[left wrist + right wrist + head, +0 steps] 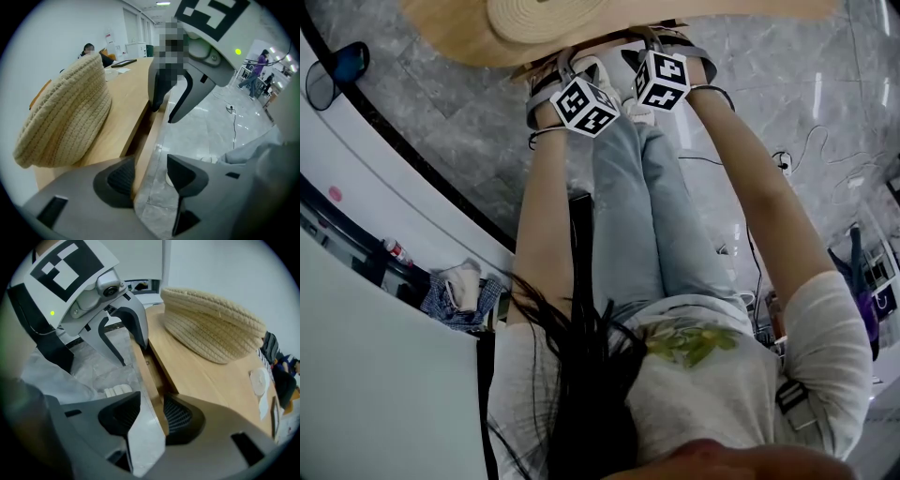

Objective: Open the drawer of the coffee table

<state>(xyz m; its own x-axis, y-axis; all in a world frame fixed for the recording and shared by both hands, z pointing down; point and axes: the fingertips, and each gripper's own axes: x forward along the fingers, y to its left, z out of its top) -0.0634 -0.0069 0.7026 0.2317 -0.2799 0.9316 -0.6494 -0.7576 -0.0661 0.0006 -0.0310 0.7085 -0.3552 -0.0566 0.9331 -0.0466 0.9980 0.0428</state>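
drawer (pixel 149 378): light wood | ajar, dark gap below coffee table (pixel 211 380) top edge

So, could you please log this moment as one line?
left gripper: open, astride drawer front | right gripper: open, astride drawer front | gap visible behind front

A grey marble floor (pixel 211 126) gleams with pale reflections, and a thin black cable (pixel 234 123) trails across it. A plain white wall (pixel 51 42) runs along the floor's left side. At its far end stands a white cabinet (pixel 137 48), with a strip light (pixel 163 3) glowing overhead. A person (pixel 257 70) stands at the floor's far right.
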